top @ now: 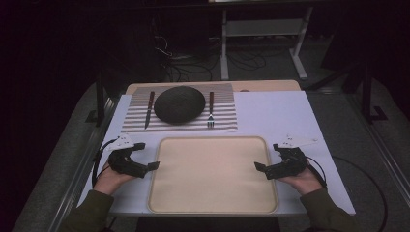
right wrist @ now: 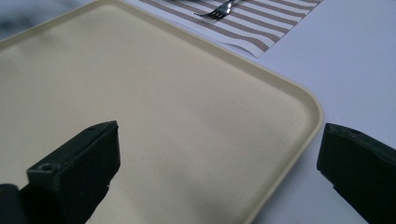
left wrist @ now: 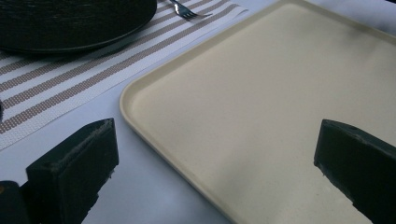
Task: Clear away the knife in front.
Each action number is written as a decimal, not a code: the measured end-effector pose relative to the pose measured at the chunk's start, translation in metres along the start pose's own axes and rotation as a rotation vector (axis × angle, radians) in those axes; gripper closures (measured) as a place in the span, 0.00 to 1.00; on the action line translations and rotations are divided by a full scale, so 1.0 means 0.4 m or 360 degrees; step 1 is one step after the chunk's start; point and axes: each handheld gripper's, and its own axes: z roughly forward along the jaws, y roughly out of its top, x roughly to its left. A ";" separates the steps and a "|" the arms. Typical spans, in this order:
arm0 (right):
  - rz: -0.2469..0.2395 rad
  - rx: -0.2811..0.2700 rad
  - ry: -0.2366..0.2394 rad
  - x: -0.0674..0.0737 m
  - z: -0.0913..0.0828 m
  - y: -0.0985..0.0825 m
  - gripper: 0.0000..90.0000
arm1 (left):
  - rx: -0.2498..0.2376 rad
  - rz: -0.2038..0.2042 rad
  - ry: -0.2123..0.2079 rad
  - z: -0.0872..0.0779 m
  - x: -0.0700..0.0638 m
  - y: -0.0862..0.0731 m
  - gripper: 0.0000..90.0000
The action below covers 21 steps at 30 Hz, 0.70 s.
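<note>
A cream tray [top: 212,139] lies bare at the front middle of the white table. My left gripper [top: 147,155] hovers at its left edge, open, nothing between the fingers. In the left gripper view the left gripper [left wrist: 217,135] has the tray's rim [left wrist: 126,100] between its spread jaws, untouched. My right gripper [top: 267,156] sits at the tray's right edge, also open. The right gripper [right wrist: 219,133] straddles the tray's far right corner [right wrist: 317,112] in its own view, without contact.
Behind the tray a striped placemat [top: 222,118] carries a dark round plate [top: 179,104], a knife [top: 149,108] on its left and a fork [top: 211,110] on its right. The fork's tines [left wrist: 187,13] [right wrist: 217,11] point toward the tray. Table legs and cables lie beyond.
</note>
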 end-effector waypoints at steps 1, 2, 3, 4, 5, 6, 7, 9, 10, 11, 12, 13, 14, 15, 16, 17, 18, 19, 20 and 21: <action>0.0000 0.0000 0.0000 0.000 0.000 0.000 0.00 | 0.0000 0.0000 0.0000 0.000 0.000 0.000 0.00; 0.0001 -0.0002 0.0003 0.000 0.000 0.000 0.00 | 0.0000 -0.0007 0.0001 0.003 0.002 0.002 0.00; 0.0003 -0.0001 0.0003 0.000 0.000 -0.001 0.00 | 0.0002 -0.0005 0.0004 0.003 0.003 0.003 0.00; 0.0003 -0.0001 0.0003 0.000 0.000 -0.001 0.00 | 0.0002 -0.0005 0.0004 0.003 0.003 0.003 0.00; 0.0003 0.0001 0.0005 -0.001 0.000 -0.001 0.00 | -0.0002 -0.0012 0.0011 0.005 0.005 0.005 0.00; 0.0003 -0.0002 0.0006 -0.001 0.000 0.000 0.00 | -0.0005 -0.0013 0.0014 0.006 0.006 0.007 0.00; 0.0003 -0.0002 0.0006 -0.001 0.000 0.000 0.00 | -0.0005 -0.0013 0.0014 0.006 0.006 0.007 0.00; 0.0004 0.0000 0.0007 -0.001 0.000 0.000 0.00 | -0.0003 -0.0017 0.0021 0.007 0.011 0.011 0.00; 0.0003 -0.0001 0.0007 0.000 0.000 0.000 0.00 | -0.0005 -0.0018 0.0027 0.008 0.013 0.013 0.00; 0.0003 -0.0002 0.0007 0.000 0.000 0.000 0.00 | -0.0006 -0.0018 0.0029 0.009 0.015 0.014 0.00; 0.0003 -0.0002 0.0007 0.000 0.000 0.000 0.00 | -0.0006 -0.0018 0.0029 0.009 0.015 0.014 0.00; 0.0000 -0.0004 0.0010 0.001 0.001 0.000 0.00 | -0.0009 -0.0021 0.0039 0.010 0.019 0.018 0.00; -0.0002 0.0000 0.0010 0.001 0.002 0.000 0.00 | -0.0012 -0.0027 0.0042 0.009 0.021 0.020 0.00; -0.0001 0.0003 0.0011 0.001 0.002 0.000 0.00 | -0.0016 -0.0031 0.0045 0.009 0.024 0.022 0.00; -0.0001 0.0003 0.0011 0.001 0.002 0.000 0.00 | -0.0016 -0.0031 0.0045 0.009 0.024 0.022 0.00; -0.0003 0.0000 0.0012 0.000 0.002 0.000 0.00 | -0.0019 -0.0032 0.0055 0.009 0.030 0.024 0.00; -0.0002 0.0000 0.0011 0.000 0.002 0.000 0.00 | -0.0020 -0.0040 0.0058 0.009 0.032 0.026 0.00; -0.0002 0.0002 0.0011 0.000 0.002 0.000 0.00 | -0.0020 -0.0040 0.0058 0.009 0.032 0.026 0.00; -0.0002 0.0002 0.0012 0.000 0.002 0.000 0.00 | -0.0022 -0.0043 0.0064 0.009 0.035 0.028 0.00; -0.0003 0.0002 0.0012 0.000 0.003 0.000 0.00 | -0.0020 -0.0043 0.0070 0.009 0.037 0.029 0.00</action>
